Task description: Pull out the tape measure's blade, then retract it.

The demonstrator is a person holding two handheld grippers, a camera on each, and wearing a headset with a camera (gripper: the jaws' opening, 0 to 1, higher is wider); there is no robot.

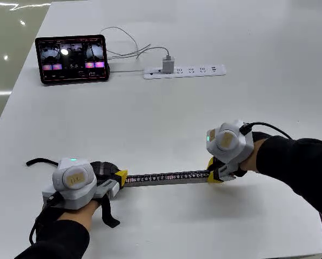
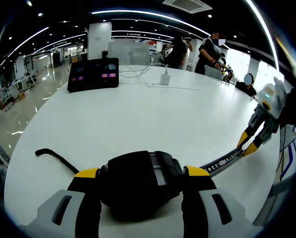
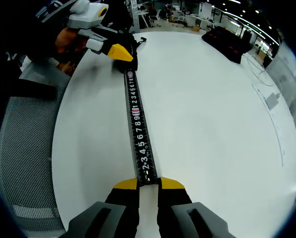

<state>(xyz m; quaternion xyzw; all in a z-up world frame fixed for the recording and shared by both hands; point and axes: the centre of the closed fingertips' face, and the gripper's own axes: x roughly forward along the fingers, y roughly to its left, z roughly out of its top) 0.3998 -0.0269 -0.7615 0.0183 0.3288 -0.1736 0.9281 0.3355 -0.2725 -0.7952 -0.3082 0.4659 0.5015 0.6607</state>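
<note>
Clamps round black tape measure case (image 2: 140,181) in left gripper (image 1: 118,181) fingers at 9 o'clock on white table (image 1: 204,118); pinches dark numbered blade (image 3: 138,124) tip in right gripper (image 3: 149,184) fingers at 3 o'clock. Likely needs easing toward 9.

Worktop (image 1: 150,124) white, smooth, matt with faint sheen; tape measure case (image 2: 140,181) black, matt, looks plastic or rubber, hard to tell; blade (image 3: 137,134) dark, smooth, slight gloss, printed numerals; tablet (image 1: 72,58) screen glossy glass; floor (image 1: 9,38) polished, reflective.
</note>
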